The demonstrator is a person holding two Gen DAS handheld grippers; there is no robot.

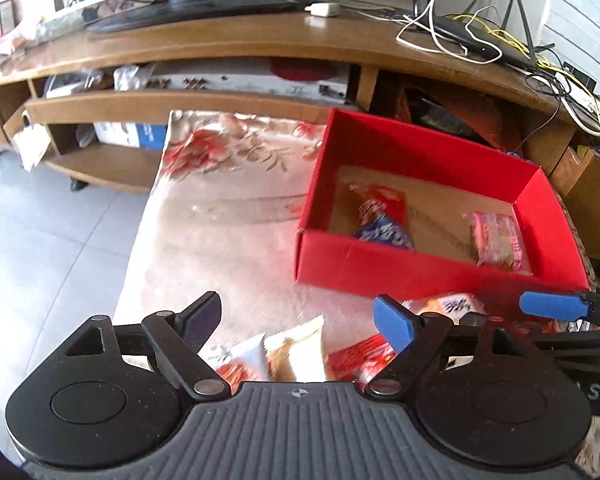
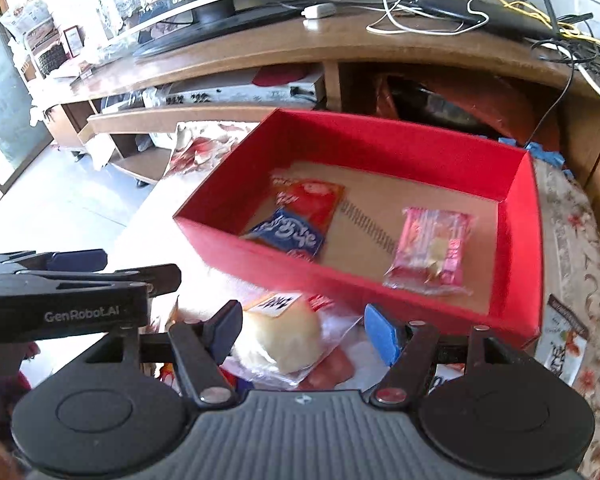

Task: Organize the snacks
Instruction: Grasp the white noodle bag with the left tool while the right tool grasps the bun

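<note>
A red box [image 1: 420, 268] stands on the cloth-covered table, ahead and to the right of my left gripper [image 1: 300, 320]. That gripper is open, with nothing between its pads; loose snack packets [image 1: 296, 352] lie below it. Inside the red box [image 2: 516, 280] are a red-and-blue packet [image 2: 300, 220] and a pink packet [image 2: 432, 252]. My right gripper [image 2: 304, 332] is open over a clear bag holding a pale bun [image 2: 280, 336]. The bun sits between the pads, nearer the left one. One blue fingertip [image 1: 552, 306] of the right gripper shows in the left wrist view.
A wooden TV stand [image 1: 220, 48] with shelves runs behind the table, carrying a TV base, a router [image 2: 500, 16] and tangled cables. Tiled floor [image 1: 40, 220] lies to the left. Another packet [image 2: 564, 340] lies on the table to the right of the box.
</note>
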